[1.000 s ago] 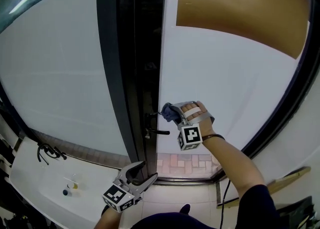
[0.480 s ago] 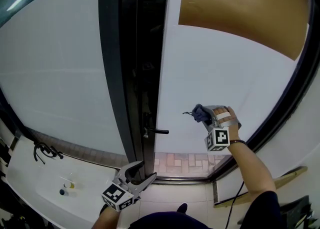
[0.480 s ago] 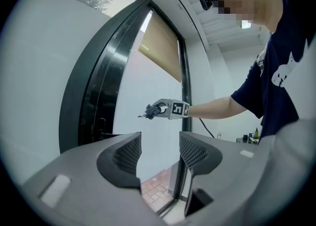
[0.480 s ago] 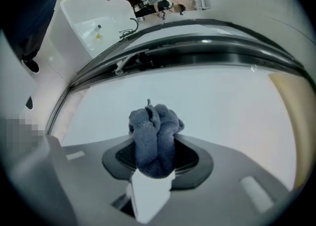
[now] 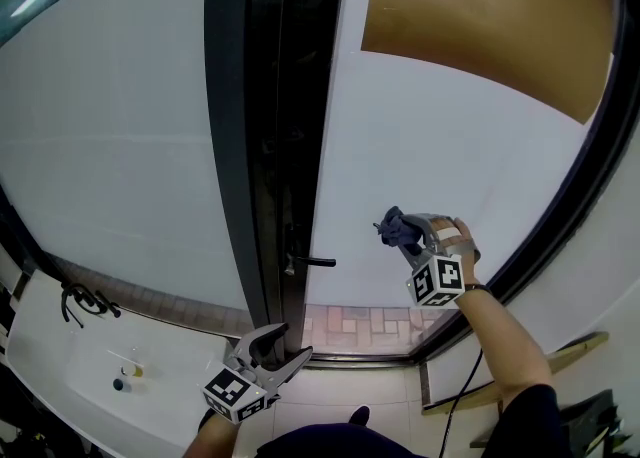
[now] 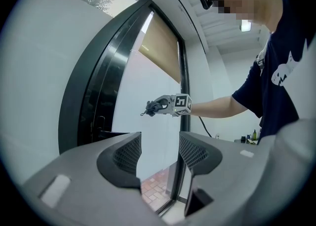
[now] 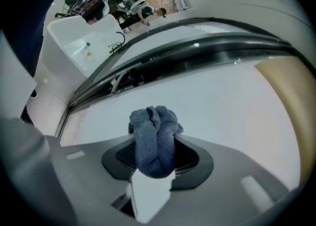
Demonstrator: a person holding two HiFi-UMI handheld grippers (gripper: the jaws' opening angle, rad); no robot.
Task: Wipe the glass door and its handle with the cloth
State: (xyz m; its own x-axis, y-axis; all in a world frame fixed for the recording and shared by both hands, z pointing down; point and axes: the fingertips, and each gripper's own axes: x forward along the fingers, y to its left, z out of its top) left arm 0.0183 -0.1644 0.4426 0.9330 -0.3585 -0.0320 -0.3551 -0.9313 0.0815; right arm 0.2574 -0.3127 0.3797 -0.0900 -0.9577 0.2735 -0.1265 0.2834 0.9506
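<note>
The frosted glass door fills the right half of the head view, with its dark frame down the middle. The door's black lever handle sticks out low on the frame. My right gripper is shut on a bunched blue-grey cloth, held against or just off the glass, to the right of the handle. In the left gripper view the cloth shows ahead near the pane. My left gripper hangs low below the handle, open and holding nothing.
A white counter with small items and a black cable lies at lower left. A brown blind covers the door's upper right. Brick paving shows through the bottom of the glass. A wooden strip lies at lower right.
My right gripper has carried the cloth to the right across the glass, away from the handle, then held nearly still. The left gripper has stayed in place.
</note>
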